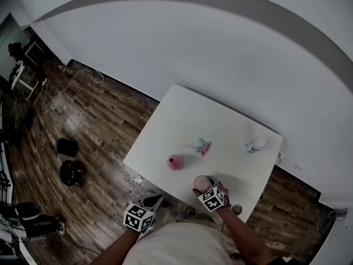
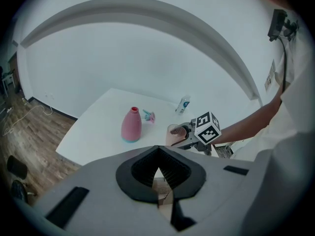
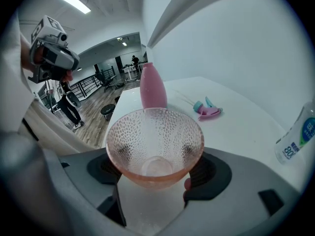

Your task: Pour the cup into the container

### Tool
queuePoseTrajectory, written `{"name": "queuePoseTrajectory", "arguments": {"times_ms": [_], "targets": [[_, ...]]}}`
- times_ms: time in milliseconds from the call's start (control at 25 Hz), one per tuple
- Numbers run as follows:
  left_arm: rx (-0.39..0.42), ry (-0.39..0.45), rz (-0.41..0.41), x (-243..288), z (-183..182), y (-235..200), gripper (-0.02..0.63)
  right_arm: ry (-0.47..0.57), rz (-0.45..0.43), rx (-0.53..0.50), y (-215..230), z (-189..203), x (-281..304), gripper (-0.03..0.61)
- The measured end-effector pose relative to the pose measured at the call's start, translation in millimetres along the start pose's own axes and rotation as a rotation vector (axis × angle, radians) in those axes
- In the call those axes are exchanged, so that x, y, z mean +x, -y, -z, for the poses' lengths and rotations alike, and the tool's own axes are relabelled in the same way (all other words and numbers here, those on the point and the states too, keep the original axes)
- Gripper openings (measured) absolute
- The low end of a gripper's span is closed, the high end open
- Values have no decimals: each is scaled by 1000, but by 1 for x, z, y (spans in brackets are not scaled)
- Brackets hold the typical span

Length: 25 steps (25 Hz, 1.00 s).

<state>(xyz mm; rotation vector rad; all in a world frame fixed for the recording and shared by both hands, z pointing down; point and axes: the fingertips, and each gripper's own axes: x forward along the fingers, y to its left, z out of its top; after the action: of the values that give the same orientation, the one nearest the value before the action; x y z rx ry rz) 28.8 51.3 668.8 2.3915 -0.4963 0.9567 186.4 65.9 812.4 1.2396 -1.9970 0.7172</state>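
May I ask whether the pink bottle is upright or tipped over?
Upright: the pink bottle stands on its base on the table, neck up.

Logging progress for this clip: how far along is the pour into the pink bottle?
Done: the spray cap lies on the table, off the pink bottle, whose neck is open. In hand: the right gripper grips the cup upright near the table's near edge, short of the bottle. The left gripper is shut and empty, off the table. Left: carry the cup over and tip it in. No pouring yet.
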Motion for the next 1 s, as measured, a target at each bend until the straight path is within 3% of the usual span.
{"name": "queuePoseTrajectory", "arguments": {"times_ms": [600, 800, 1000], "targets": [[-1, -6, -1, 1, 7, 3, 9, -12, 33, -19, -2, 17, 0, 374], [2, -4, 4, 3, 7, 6, 9, 15, 23, -3, -8, 17, -2, 437], [-2, 4, 10, 5, 5, 7, 9, 77, 84, 23, 3, 8, -23, 442]]}}
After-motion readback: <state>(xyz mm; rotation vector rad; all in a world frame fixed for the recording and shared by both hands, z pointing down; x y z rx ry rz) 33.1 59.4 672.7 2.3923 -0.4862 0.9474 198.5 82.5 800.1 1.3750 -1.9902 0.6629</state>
